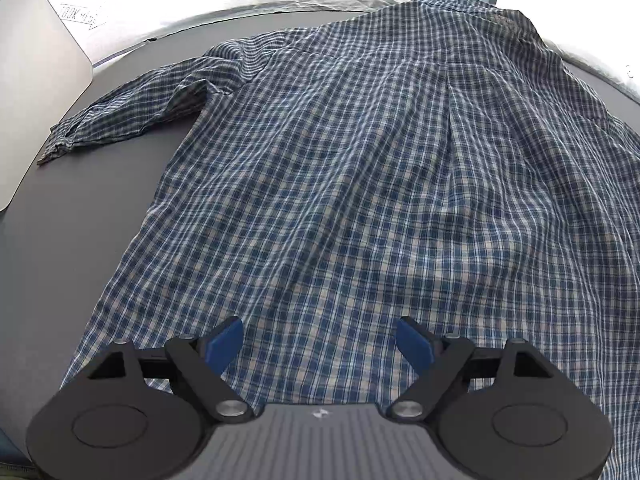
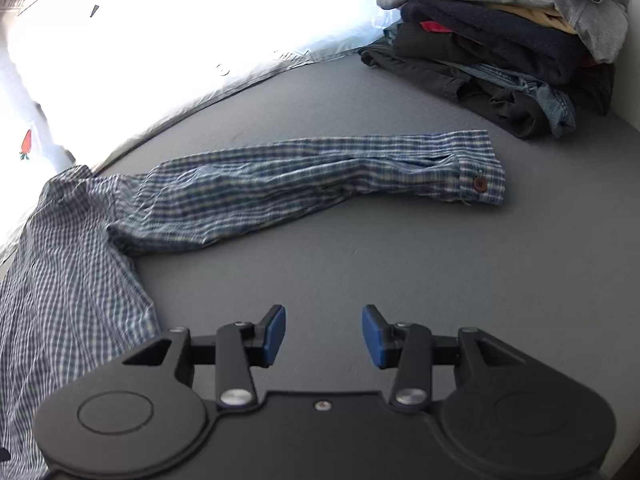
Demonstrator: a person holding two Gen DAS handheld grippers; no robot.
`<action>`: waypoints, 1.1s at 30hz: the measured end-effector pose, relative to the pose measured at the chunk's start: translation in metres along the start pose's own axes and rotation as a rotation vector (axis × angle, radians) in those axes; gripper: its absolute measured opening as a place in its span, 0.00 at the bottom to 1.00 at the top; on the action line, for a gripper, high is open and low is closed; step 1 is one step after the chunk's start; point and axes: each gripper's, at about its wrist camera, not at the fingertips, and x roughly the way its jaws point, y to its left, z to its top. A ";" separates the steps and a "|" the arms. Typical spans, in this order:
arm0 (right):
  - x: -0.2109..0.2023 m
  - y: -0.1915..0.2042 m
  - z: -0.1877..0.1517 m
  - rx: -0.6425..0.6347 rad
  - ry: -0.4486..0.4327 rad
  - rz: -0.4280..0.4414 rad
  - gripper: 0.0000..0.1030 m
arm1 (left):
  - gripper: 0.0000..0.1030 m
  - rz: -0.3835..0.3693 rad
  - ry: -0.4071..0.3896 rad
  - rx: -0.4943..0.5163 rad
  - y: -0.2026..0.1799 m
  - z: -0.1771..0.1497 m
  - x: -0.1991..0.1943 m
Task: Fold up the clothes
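Plaid shirt (image 1: pixel 360 168) flat on grey table (image 2: pixel 400 260); folded pile (image 2: pixel 500 48) apart.

Plaid shirt (image 1: pixel 360 184): thin woven cloth in blue, white and beige check, matt, softly creased; its right sleeve (image 2: pixel 304 184) shows finer wrinkles and ends in a stitched cuff with a glossy brown button (image 2: pixel 479 184). Work surface (image 2: pixel 400 272): grey, matt, faintly grainy — felt-like in texture. Left gripper (image 1: pixel 319 340) and right gripper (image 2: pixel 324 334): black plastic linkages with a smooth satin finish, bright metal pivot pins, and blue pads (image 2: pixel 276 334) that look rubbery and matt. Left gripper's centre plate (image 1: pixel 320 440): grey, finely ribbed. Stack of folded clothes (image 2: pixel 508 48): mixed cloth — grey knit, dark fabric, faded denim, all matt.
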 end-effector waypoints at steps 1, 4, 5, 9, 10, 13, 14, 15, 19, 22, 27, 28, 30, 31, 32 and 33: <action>0.007 -0.004 0.008 0.020 -0.013 -0.019 0.42 | 0.82 0.006 -0.002 0.004 -0.007 0.007 0.004; 0.030 -0.016 0.031 0.087 -0.045 -0.077 0.42 | 0.84 0.010 -0.002 0.007 -0.027 0.030 0.018; 0.037 -0.022 0.037 0.122 -0.045 -0.095 0.42 | 0.84 0.010 -0.001 0.006 -0.034 0.038 0.024; 0.057 -0.048 0.052 0.301 -0.032 -0.097 0.46 | 0.88 0.017 -0.006 0.004 -0.055 0.057 0.036; 0.059 -0.054 0.054 0.351 -0.044 -0.073 0.48 | 0.90 0.019 -0.010 0.013 -0.058 0.060 0.038; 0.066 -0.063 0.059 0.405 -0.051 -0.056 0.52 | 0.99 0.050 -0.017 0.032 -0.066 0.063 0.042; 0.069 -0.064 0.061 0.398 -0.057 -0.062 0.53 | 1.00 0.056 -0.015 0.031 -0.066 0.063 0.043; 0.072 -0.064 0.063 0.387 -0.064 -0.070 0.53 | 1.00 0.048 -0.013 0.020 -0.064 0.063 0.043; 0.081 -0.067 0.076 0.398 -0.082 -0.075 0.55 | 1.00 -0.027 0.032 -0.120 -0.048 0.066 0.052; 0.085 -0.071 0.082 0.436 -0.090 -0.067 0.57 | 1.00 -0.037 0.012 -0.112 -0.048 0.063 0.052; 0.095 -0.064 0.090 0.385 -0.090 -0.129 0.51 | 1.00 -0.042 -0.024 -0.115 -0.049 0.058 0.051; 0.097 -0.059 0.091 0.334 -0.083 -0.171 0.41 | 1.00 -0.041 -0.029 -0.115 -0.050 0.058 0.051; 0.103 -0.048 0.094 0.214 -0.074 -0.257 0.23 | 1.00 -0.039 -0.037 -0.117 -0.048 0.059 0.051; 0.107 -0.042 0.095 0.146 -0.073 -0.298 0.16 | 1.00 -0.038 -0.041 -0.118 -0.047 0.060 0.052; 0.108 -0.040 0.095 0.111 -0.081 -0.311 0.13 | 1.00 -0.038 -0.044 -0.117 -0.047 0.060 0.052; 0.108 -0.041 0.095 0.104 -0.086 -0.315 0.08 | 1.00 -0.037 -0.048 -0.118 -0.046 0.060 0.052</action>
